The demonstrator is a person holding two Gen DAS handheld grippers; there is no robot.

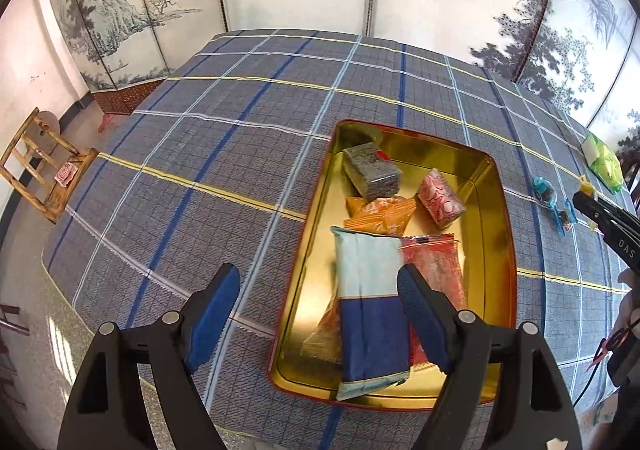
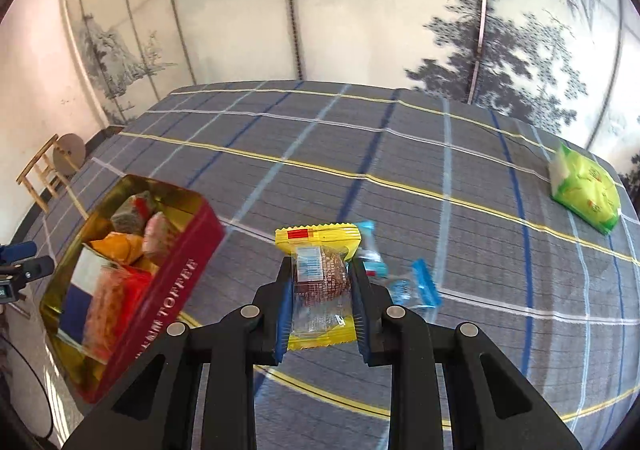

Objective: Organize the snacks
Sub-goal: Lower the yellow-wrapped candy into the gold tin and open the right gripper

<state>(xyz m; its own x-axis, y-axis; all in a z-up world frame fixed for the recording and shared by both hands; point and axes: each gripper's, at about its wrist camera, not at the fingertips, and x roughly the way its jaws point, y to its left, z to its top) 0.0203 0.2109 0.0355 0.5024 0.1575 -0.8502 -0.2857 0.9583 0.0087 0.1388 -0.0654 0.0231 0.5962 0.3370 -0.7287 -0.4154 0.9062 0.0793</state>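
A gold tin [image 1: 496, 210] with red outer walls [image 2: 176, 286] lies on the plaid cloth and holds several wrapped snacks. Among them are a blue-and-white packet [image 1: 368, 314], a red one [image 1: 436, 262], an orange one [image 1: 380, 216], a pink one [image 1: 440, 200] and a grey block [image 1: 370, 170]. My left gripper [image 1: 320, 290] stands open above the tin's near end, its right finger over the blue-and-white packet, touching nothing. My right gripper [image 2: 320, 282] is shut on a yellow-edged clear snack packet [image 2: 320, 278], lifted above the cloth right of the tin. It also shows at the right edge of the left wrist view [image 1: 588, 196].
Two blue-wrapped candies [image 2: 416, 286] [image 1: 546, 190] lie on the cloth just beyond my right gripper. A green packet [image 2: 586, 194] [image 1: 606, 164] sits at the table's far right. A painted folding screen stands behind the table, and a wooden chair [image 1: 44, 166] is on the floor at left.
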